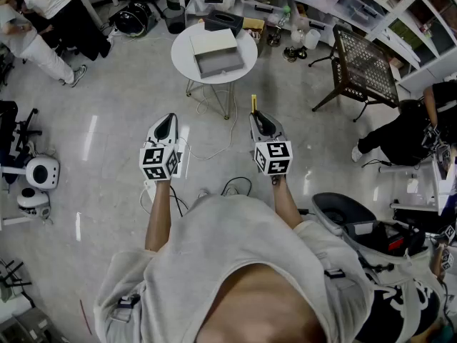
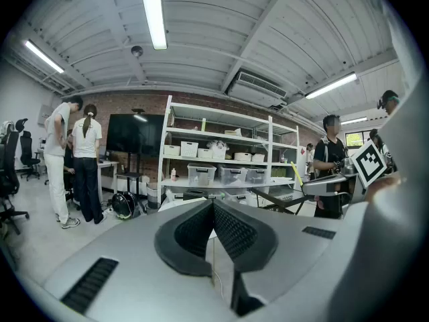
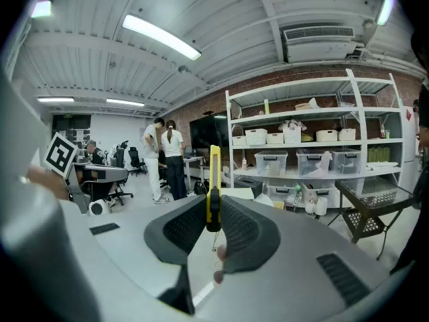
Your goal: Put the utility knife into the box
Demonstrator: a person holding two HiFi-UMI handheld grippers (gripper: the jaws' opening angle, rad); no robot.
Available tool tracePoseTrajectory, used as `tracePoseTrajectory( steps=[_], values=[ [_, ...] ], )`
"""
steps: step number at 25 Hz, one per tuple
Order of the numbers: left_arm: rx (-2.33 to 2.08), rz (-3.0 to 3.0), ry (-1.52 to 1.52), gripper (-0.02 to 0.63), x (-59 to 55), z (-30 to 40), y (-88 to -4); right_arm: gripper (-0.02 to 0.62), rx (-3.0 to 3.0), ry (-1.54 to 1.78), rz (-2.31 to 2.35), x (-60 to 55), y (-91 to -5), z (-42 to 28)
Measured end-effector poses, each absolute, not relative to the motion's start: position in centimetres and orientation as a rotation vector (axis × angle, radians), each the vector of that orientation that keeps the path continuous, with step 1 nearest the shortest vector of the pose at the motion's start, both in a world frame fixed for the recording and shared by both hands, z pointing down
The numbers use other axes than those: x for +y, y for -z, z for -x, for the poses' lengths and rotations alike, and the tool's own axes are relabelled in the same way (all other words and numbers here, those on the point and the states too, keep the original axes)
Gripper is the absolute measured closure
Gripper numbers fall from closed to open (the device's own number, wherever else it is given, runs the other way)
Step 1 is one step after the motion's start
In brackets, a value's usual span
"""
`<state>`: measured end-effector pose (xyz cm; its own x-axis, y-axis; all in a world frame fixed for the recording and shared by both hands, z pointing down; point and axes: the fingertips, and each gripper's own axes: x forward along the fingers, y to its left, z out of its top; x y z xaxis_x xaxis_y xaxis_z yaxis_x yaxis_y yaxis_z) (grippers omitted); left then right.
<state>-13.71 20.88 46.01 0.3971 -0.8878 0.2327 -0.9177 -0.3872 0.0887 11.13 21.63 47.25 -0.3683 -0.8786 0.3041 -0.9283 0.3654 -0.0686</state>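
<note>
A yellow utility knife (image 1: 253,103) stands upright between the pads of my right gripper (image 1: 258,118), which is shut on it. In the right gripper view the knife (image 3: 214,183) sticks up above the jaws. My left gripper (image 1: 166,125) hangs level beside it, to its left, and its jaws meet with nothing between them (image 2: 213,205). The box (image 1: 218,52), a grey tray beside a white lid, lies open on a small round white table (image 1: 187,63) ahead of both grippers. Both grippers hang in the air, well short of that table.
A black mesh chair (image 1: 364,66) stands right of the table. White shelves with plastic bins (image 3: 295,159) line the far wall. Cables (image 1: 211,148) trail over the floor below the grippers. People stand at the far left (image 1: 50,20) and at the right (image 1: 407,131).
</note>
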Motion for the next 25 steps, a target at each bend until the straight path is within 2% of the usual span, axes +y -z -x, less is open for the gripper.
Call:
tracePoseTrajectory(
  steps=[25],
  values=[
    [-1.648, -2.424, -0.255, 0.588, 19.6, 8.8, -46.3, 0.512, -2.482, -0.327, -1.545, 19.1, -47.4, -14.2]
  ],
)
